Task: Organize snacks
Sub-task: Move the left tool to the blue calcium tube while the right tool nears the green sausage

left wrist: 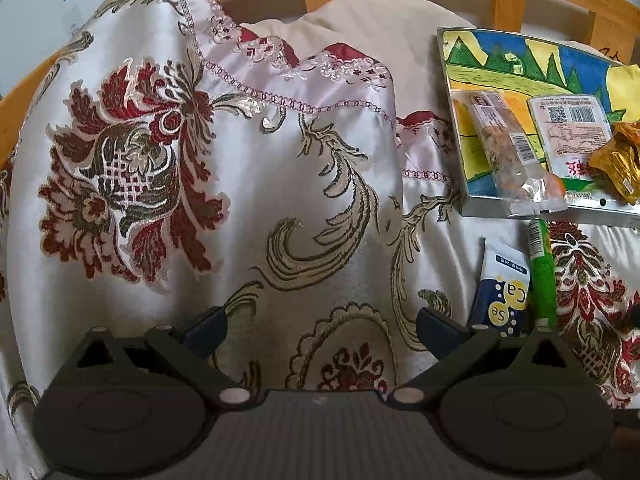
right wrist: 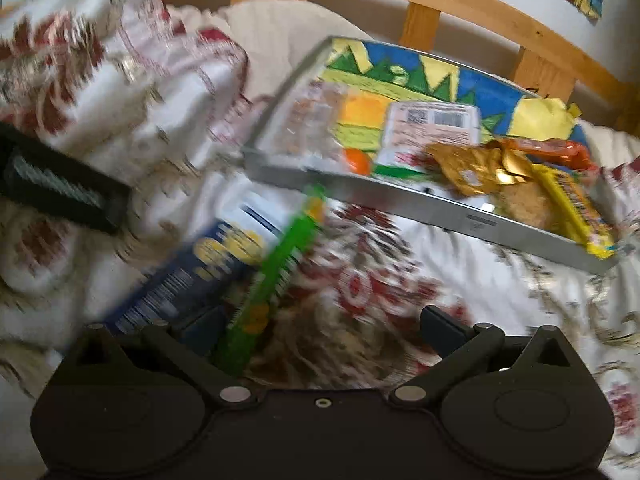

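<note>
- Step in hand, as judged: collection of the two loose snacks off the bed and onto the tray. The slim green stick packet (right wrist: pixel 276 264) lay on the white satin bedspread with red and gold floral pattern (left wrist: pixel 248 208), just near of the shallow metal tray with a coloured landscape drawing on its floor (left wrist: pixel 516 210).
- The navy-and-white sachet with yellow circles (left wrist: pixel 505 292) lay touching the green stick packet on its left side; both were well clear of the tray's contents.
- To do the step well, the green stick packet should be taken across its narrow width, near its middle, with the sachet left undisturbed; soft bedding would give under pressure, so a shallow, level approach seemed wise.
- The right hand-held gripper (right wrist: pixel 320 332) stood spread wide and empty, its left finger over the near end of the green stick packet; whether it touched the packet could not be told, the view being blurred.
- The left hand-held gripper (left wrist: pixel 320 330) was likewise spread wide, empty, above bare bedspread to the left of the snacks.
- On the tray lay a clear-wrapped nut bar (left wrist: pixel 508 152), a pale flat packet with barcode (left wrist: pixel 572 132), a crumpled gold foil wrapper (right wrist: pixel 476 168) and a yellow wrapped bar (right wrist: pixel 576 212) at the right end.
- A wooden slatted headboard (right wrist: pixel 424 20) bounded the far side.
</note>
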